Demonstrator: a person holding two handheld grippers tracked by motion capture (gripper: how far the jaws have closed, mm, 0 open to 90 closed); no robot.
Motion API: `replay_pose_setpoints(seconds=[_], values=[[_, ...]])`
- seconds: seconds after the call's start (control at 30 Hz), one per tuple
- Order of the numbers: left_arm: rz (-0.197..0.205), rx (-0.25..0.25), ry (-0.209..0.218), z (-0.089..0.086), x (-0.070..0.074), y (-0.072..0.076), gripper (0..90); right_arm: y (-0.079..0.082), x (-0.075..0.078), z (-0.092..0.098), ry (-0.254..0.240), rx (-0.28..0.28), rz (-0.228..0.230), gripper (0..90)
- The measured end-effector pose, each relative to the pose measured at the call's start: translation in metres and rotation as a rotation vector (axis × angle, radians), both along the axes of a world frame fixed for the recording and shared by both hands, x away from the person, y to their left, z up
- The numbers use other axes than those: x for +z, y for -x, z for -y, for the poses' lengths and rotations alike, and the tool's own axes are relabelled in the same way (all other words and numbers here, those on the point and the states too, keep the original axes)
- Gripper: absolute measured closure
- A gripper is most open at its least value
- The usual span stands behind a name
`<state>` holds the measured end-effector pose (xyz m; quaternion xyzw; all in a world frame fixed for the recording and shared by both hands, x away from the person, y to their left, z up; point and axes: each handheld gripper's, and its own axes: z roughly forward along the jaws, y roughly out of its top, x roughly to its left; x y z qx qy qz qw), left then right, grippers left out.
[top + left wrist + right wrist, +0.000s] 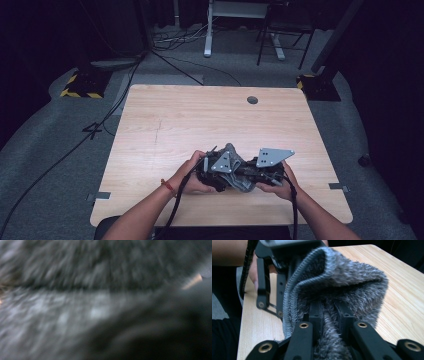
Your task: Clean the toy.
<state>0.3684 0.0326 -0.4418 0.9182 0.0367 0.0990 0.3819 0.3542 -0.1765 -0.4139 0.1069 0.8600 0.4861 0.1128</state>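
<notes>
A grey fuzzy sock (pixel 241 184) with a ribbed cuff hangs just above the wooden table (pixel 200 115), near its front edge, stretched between both grippers. My right gripper (pixel 329 313) is shut on the fuzzy fabric (pixel 352 282), its black jaws pinching a fold. In the high view it sits at the sock's right side (pixel 252 174). My left gripper (pixel 227 175) meets it from the left, and its black fingers (pixel 262 285) stand at the sock's cuff edge. The left gripper view is a blurred close-up of grey fuzz (pixel 75 310) pressed against the camera.
A round cable hole (pixel 252 100) lies near the table's far edge. Stand bases with yellow-black tape (pixel 82 85) and loose cables (pixel 115 100) lie on the grey floor to the left. A white desk frame (pixel 207 30) stands behind.
</notes>
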Motion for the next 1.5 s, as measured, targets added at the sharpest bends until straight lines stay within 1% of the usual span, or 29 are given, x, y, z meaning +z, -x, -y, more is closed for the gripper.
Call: replay_pose_setpoints(seconds=[0.07, 0.13, 0.17, 0.2, 0.27, 0.33, 0.37, 0.43, 0.47, 0.5, 0.53, 0.57, 0.6, 0.67, 0.7, 0.73, 0.8, 0.83, 0.87, 0.9, 0.97, 1.07, 1.13, 1.2, 1.23, 1.3, 1.37, 1.43, 1.5], values=[[-0.005, 0.002, 0.012, -0.003, 0.001, 0.000, 33.3, 0.000, 0.000, 0.001, -0.002, -0.004, -0.002, 78.6], [-0.011, -0.001, 0.033, -0.005, 0.004, -0.001, 33.4, -0.002, 0.000, 0.005, -0.007, -0.016, -0.009, 78.6], [-0.006, 0.001, 0.044, -0.007, 0.005, -0.002, 33.4, -0.003, 0.000, 0.008, 0.001, -0.031, -0.003, 78.6], [-0.012, 0.003, 0.060, -0.008, 0.007, -0.002, 33.4, -0.006, -0.002, 0.013, 0.007, -0.052, -0.004, 78.6], [-0.003, 0.009, 0.071, -0.011, 0.009, -0.002, 33.4, -0.012, -0.007, 0.021, 0.012, -0.077, -0.034, 78.6], [-0.008, 0.005, 0.101, -0.014, 0.012, -0.002, 33.4, -0.019, -0.013, 0.028, 0.029, -0.106, -0.048, 78.6], [-0.002, 0.004, 0.117, -0.015, 0.014, -0.002, 33.4, -0.022, -0.017, 0.029, 0.040, -0.116, -0.059, 78.6], [0.002, 0.005, 0.138, -0.016, 0.017, -0.001, 33.4, -0.027, -0.024, 0.029, 0.058, -0.121, -0.083, 78.6], [0.005, -0.002, 0.147, -0.017, 0.018, 0.000, 33.4, -0.028, -0.027, 0.028, 0.064, -0.109, -0.100, 78.6], [0.002, -0.005, 0.162, -0.018, 0.018, 0.000, 33.4, -0.028, -0.029, 0.026, 0.071, -0.098, -0.108, 78.6], [0.003, -0.004, 0.163, -0.018, 0.018, 0.000, 33.4, -0.027, -0.030, 0.024, 0.052, -0.073, -0.129, 78.6], [0.003, -0.007, 0.156, -0.017, 0.017, -0.001, 33.4, -0.026, -0.030, 0.022, 0.040, -0.055, -0.140, 78.6], [0.003, -0.013, 0.155, -0.017, 0.016, -0.001, 33.3, -0.025, -0.029, 0.021, 0.034, -0.040, -0.135, 78.6], [-0.015, -0.020, 0.168, -0.018, 0.015, -0.001, 33.2, -0.023, -0.027, 0.020, 0.020, -0.027, -0.137, 78.6], [-0.021, -0.021, 0.160, -0.018, 0.015, -0.002, 33.1, -0.023, -0.027, 0.021, 0.009, -0.025, -0.146, 78.6], [-0.015, -0.020, 0.154, -0.018, 0.014, -0.002, 33.0, -0.023, -0.027, 0.023, -0.006, -0.023, -0.153, 78.6], [-0.003, -0.006, 0.121, -0.017, 0.012, -0.002, 32.8, -0.024, -0.024, 0.027, -0.034, -0.027, -0.162, 78.6], [0.010, -0.008, 0.102, -0.015, 0.011, -0.002, 32.8, -0.024, -0.022, 0.028, -0.055, -0.021, -0.160, 78.6], [0.013, -0.003, 0.091, -0.014, 0.010, -0.001, 32.9, -0.023, -0.018, 0.030, -0.075, -0.014, -0.154, 78.6], [0.018, -0.007, 0.075, -0.013, 0.009, -0.001, 33.0, -0.022, -0.016, 0.030, -0.080, -0.012, -0.146, 78.6], [0.031, -0.005, 0.069, -0.012, 0.009, 0.000, 33.1, -0.020, -0.012, 0.030, -0.083, -0.009, -0.130, 78.6], [0.030, 0.000, 0.064, -0.012, 0.009, 0.000, 33.2, -0.018, -0.009, 0.030, -0.089, -0.014, -0.109, 78.6], [0.036, 0.004, 0.067, -0.013, 0.010, 0.000, 33.3, -0.017, -0.007, 0.028, -0.074, -0.018, -0.089, 78.5], [0.046, 0.003, 0.102, -0.015, 0.012, 0.001, 33.4, -0.016, -0.008, 0.025, -0.055, -0.036, -0.071, 78.5], [0.038, -0.003, 0.119, -0.016, 0.014, 0.002, 33.5, -0.017, -0.010, 0.023, -0.034, -0.048, -0.067, 78.5], [0.041, -0.003, 0.129, -0.018, 0.016, 0.002, 33.5, -0.019, -0.013, 0.020, -0.021, -0.056, -0.076, 78.5], [0.035, -0.007, 0.153, -0.020, 0.019, 0.002, 33.5, -0.021, -0.017, 0.018, 0.005, -0.058, -0.086, 78.5], [0.030, -0.004, 0.172, -0.022, 0.021, 0.002, 33.5, -0.022, -0.021, 0.015, 0.017, -0.057, -0.104, 78.5], [0.031, 0.000, 0.181, -0.024, 0.023, 0.001, 33.5, -0.021, -0.027, 0.012, 0.050, -0.049, -0.111, 78.5]])
